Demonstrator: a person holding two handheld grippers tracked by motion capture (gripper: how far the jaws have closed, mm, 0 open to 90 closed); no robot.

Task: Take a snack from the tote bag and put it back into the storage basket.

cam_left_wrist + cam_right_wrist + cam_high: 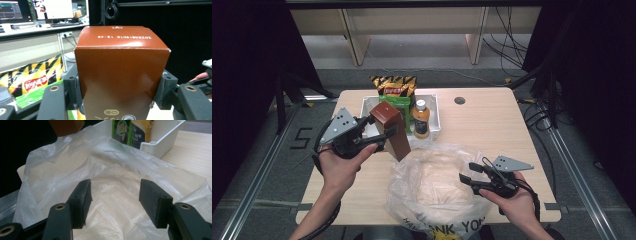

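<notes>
My left gripper [382, 134] is shut on a tall brown carton [392, 130], held tilted above the table between the white bin [434, 102] and the clear plastic bag [432, 187]. In the left gripper view the carton [120, 75] sits between both pads with its printed top facing the camera. My right gripper [464, 172] hovers open at the bag's right side, nothing between its fingers. In the right gripper view its jaws stand apart over the bag [112, 185], with the carton's bottom corner [66, 126] above the far rim.
The white bin [160, 143] holds a yellow-black chip bag [394, 85], a green packet [399, 107] and an orange drink bottle [421, 120]. A round cable hole [459, 100] lies in the tabletop. Bare wood [492, 130] lies right of the bin.
</notes>
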